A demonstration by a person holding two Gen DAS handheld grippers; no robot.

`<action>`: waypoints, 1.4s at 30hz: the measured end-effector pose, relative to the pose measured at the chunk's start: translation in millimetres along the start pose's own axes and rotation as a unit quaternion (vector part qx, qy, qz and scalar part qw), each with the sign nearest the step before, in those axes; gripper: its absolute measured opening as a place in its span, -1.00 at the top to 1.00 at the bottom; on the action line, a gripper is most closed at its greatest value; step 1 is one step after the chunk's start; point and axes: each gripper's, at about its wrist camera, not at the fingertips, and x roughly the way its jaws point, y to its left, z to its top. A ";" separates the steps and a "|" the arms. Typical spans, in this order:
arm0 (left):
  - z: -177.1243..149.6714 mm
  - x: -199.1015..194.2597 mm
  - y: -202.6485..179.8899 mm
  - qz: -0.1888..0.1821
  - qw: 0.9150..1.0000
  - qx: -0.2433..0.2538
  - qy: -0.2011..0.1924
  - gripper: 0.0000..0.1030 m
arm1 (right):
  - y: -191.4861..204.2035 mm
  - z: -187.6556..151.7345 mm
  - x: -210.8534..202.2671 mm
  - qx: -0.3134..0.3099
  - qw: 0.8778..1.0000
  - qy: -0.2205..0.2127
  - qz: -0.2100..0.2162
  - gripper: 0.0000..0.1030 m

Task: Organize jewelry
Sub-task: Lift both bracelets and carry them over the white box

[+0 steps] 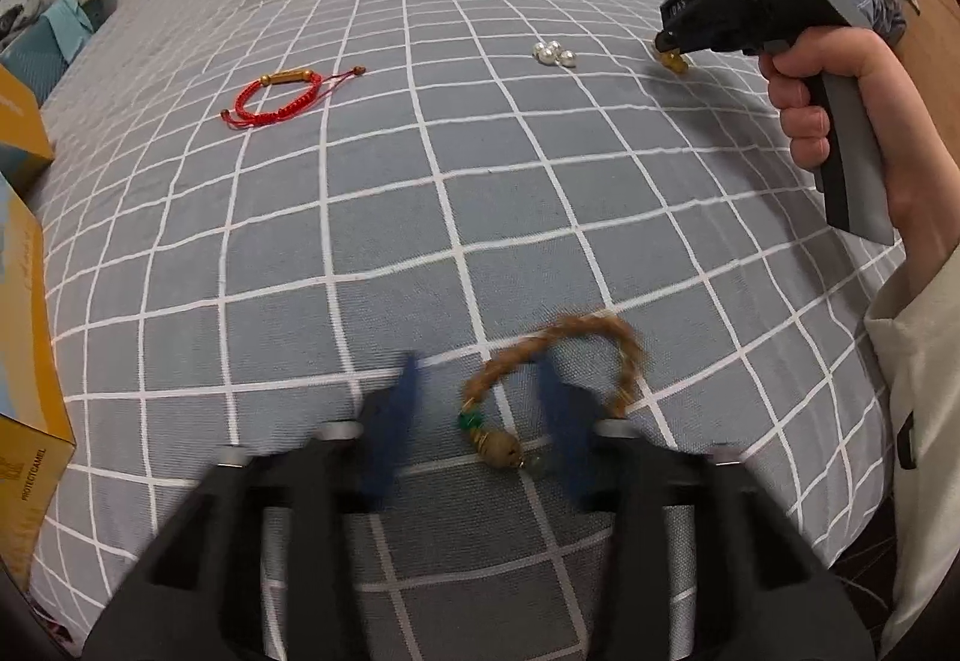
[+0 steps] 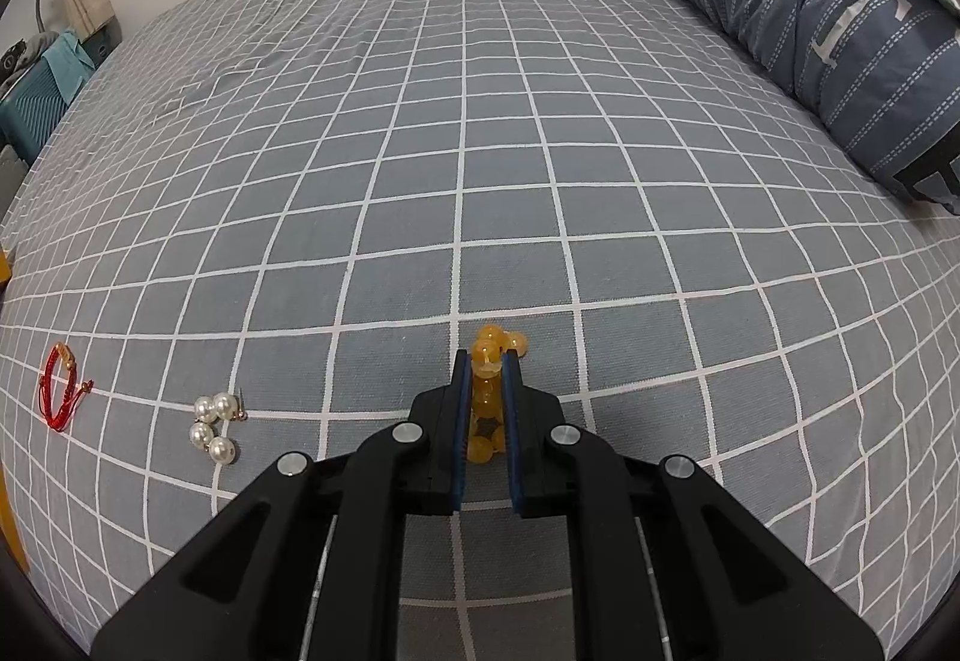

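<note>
Both tongs differ: right tongs (image 2: 486, 361) clamp the yellow bead bracelet (image 2: 487, 397); left tongs (image 1: 480, 391) stand apart around the brown bracelet (image 1: 558, 385).

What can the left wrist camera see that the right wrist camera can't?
Only the left wrist view shows the brown braided bracelet between the left gripper's blurred fingers, a hand holding the right gripper, and cardboard boxes.

Only the right wrist view shows the yellow bead bracelet clearly, pinched in the right gripper.

Both show the red cord bracelet, pearl earrings and checked bedsheet.
</note>
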 end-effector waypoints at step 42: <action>44.5 -97.3 53.6 0.066 0.983 -0.082 -0.149 0.86 | 58.0 -40.5 -119.7 -0.025 0.994 -0.102 0.022 0.82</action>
